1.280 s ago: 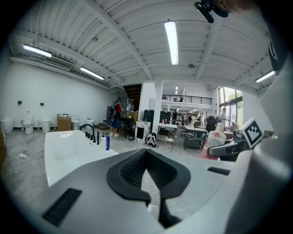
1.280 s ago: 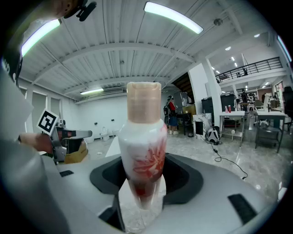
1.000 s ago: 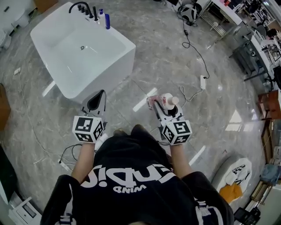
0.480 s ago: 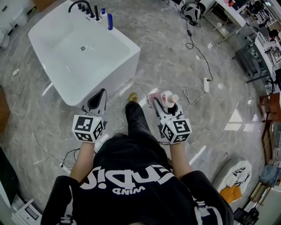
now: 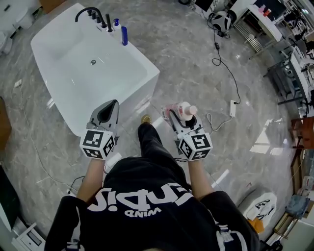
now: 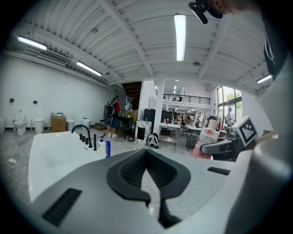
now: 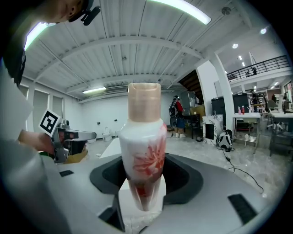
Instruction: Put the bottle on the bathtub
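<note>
Short of the bathtub, on the marble floor, the person stands with 1 foot forward and both tools held out at about waist height. The task looks roughly half done: the bottle is picked up and carried, but it is not yet on the tub.

The right tool is clenched on the bottle. In the right gripper view the white bottle with its red flower print and tan cap stands upright between the jaws, which grip its lower body. It hangs over open floor, to the right of the tub's near corner and apart from it.

The left tool is clenched too, with nothing in it; the left gripper view shows its jaw tips meeting and only floor behind the gap. It points toward the tub's near wall, close to it in the head view.

What is left, as I judge it: close the last of the gap, swing the right tool left over the rim, set the bottle down on a flat stretch of it, and let go. The far rim already carries a black faucet and a blue bottle, so a spot beside those is a likely place, though the nearer rim is easier to reach.
</note>
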`<action>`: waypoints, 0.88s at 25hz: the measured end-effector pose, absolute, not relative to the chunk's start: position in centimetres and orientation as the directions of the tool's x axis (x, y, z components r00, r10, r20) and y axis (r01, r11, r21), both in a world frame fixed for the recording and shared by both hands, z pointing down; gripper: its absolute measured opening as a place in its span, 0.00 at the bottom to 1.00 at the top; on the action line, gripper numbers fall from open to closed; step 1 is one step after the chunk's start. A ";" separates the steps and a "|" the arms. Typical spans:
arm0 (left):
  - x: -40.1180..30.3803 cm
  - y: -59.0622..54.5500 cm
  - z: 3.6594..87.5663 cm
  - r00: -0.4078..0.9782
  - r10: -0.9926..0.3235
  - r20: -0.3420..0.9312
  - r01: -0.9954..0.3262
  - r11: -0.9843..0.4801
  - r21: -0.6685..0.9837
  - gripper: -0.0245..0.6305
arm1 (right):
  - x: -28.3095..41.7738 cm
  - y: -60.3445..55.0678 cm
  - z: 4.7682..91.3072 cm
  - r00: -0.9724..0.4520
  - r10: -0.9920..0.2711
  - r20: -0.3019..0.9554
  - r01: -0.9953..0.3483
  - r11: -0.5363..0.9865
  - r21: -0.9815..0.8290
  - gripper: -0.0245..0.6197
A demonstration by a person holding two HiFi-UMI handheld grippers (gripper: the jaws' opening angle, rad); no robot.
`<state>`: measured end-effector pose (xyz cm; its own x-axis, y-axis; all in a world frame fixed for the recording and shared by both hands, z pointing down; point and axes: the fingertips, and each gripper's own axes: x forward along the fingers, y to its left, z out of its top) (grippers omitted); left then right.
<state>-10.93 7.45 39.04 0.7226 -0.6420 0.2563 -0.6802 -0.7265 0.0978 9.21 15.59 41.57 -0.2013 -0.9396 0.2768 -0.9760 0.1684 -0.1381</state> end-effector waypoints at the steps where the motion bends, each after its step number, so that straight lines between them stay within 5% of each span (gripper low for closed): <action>1: -10.4 6.4 38.7 0.720 -0.645 0.256 -0.683 -0.724 0.097 0.05 | 9.7 14.3 41.3 -0.209 -0.937 0.279 -0.975 0.175 -0.139 0.40; 22: -4.1 -13.5 38.9 0.648 -0.698 0.304 -0.751 -0.653 0.099 0.05 | 13.0 -8.8 42.5 -0.377 -0.865 0.332 -0.926 0.348 -0.144 0.40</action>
